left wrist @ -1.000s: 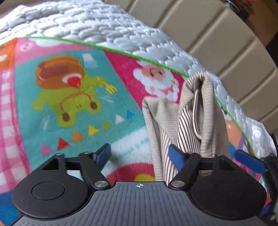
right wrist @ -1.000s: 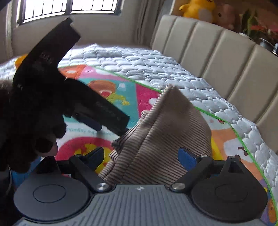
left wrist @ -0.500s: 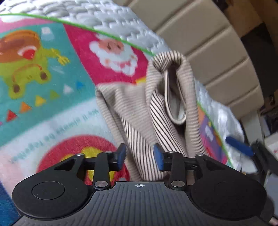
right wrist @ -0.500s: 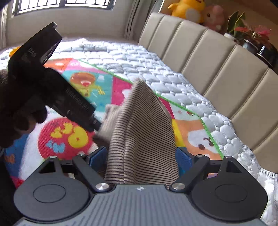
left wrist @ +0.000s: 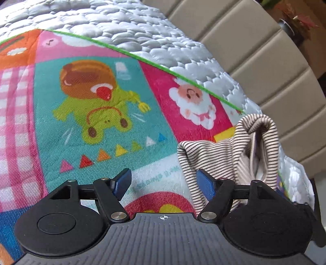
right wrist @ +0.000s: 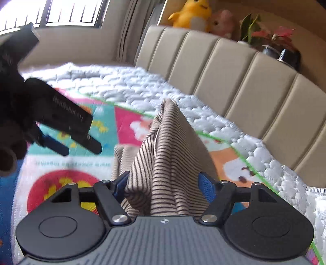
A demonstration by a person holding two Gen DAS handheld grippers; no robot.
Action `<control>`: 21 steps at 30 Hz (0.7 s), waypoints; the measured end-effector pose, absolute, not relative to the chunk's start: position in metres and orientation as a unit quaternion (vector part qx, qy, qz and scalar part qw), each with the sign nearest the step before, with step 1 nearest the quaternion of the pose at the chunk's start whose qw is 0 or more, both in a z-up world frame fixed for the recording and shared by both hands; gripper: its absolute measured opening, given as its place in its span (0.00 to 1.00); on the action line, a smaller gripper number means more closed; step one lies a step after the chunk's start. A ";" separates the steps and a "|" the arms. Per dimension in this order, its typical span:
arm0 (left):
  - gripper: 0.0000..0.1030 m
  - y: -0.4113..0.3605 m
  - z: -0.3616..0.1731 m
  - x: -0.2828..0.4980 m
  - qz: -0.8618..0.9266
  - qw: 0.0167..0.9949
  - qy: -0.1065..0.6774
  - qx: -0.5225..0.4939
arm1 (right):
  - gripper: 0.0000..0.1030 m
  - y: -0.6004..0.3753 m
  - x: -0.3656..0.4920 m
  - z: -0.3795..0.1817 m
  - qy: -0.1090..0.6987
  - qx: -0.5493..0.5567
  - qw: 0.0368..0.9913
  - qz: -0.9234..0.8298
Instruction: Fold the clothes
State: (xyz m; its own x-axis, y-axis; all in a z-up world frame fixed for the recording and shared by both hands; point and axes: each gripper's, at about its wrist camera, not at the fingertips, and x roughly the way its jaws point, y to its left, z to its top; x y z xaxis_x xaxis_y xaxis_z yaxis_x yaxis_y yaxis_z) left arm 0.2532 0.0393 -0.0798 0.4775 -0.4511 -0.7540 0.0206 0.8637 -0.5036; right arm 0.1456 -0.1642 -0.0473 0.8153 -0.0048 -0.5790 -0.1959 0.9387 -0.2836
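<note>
A beige, dark-striped garment (right wrist: 163,155) stands bunched in a tall peak on the colourful play mat (right wrist: 61,183). My right gripper (right wrist: 164,184) is open, its blue pads (right wrist: 206,186) wide apart with the garment's lower folds between them. The left wrist view shows the same garment (left wrist: 242,150) at the right, folded over at its top, just behind the right pad. My left gripper (left wrist: 164,183) is open over bare mat (left wrist: 97,97), holding nothing. In the right wrist view, the left gripper (right wrist: 79,148) hovers left of the garment, held by a dark-gloved hand (right wrist: 10,132).
The mat lies on a quilted grey-white bedspread (right wrist: 126,85). A padded beige headboard (right wrist: 234,77) runs along the far side, with plush toys (right wrist: 191,12) and potted plants (right wrist: 275,38) on the ledge above. A window (right wrist: 61,12) is at the upper left.
The left gripper, half shut close to the garment's striped fold half a second ago, has opened wide and drawn away to the left. The right gripper stays open around the garment.
</note>
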 end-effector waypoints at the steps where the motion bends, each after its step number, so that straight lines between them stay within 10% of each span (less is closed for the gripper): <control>1: 0.74 0.039 -0.080 0.254 -0.144 0.831 0.490 -0.221 | 0.69 -0.166 0.145 -0.047 0.298 -0.174 0.937 0.053; 8: 0.63 0.016 -0.090 0.248 -0.192 0.818 0.490 -0.233 | 0.72 -0.160 0.160 -0.076 0.276 -0.276 0.918 0.066; 10: 0.50 0.008 -0.092 0.248 -0.228 0.802 0.492 -0.251 | 0.38 -0.169 0.158 -0.062 0.264 -0.277 0.920 0.082; 13: 0.33 -0.010 -0.100 0.249 -0.270 0.778 0.508 -0.251 | 0.25 -0.185 0.159 -0.039 0.271 -0.290 0.910 0.118; 21: 0.24 0.005 -0.101 0.259 -0.246 0.781 0.515 -0.252 | 0.27 -0.139 0.134 -0.055 0.281 -0.416 0.840 0.207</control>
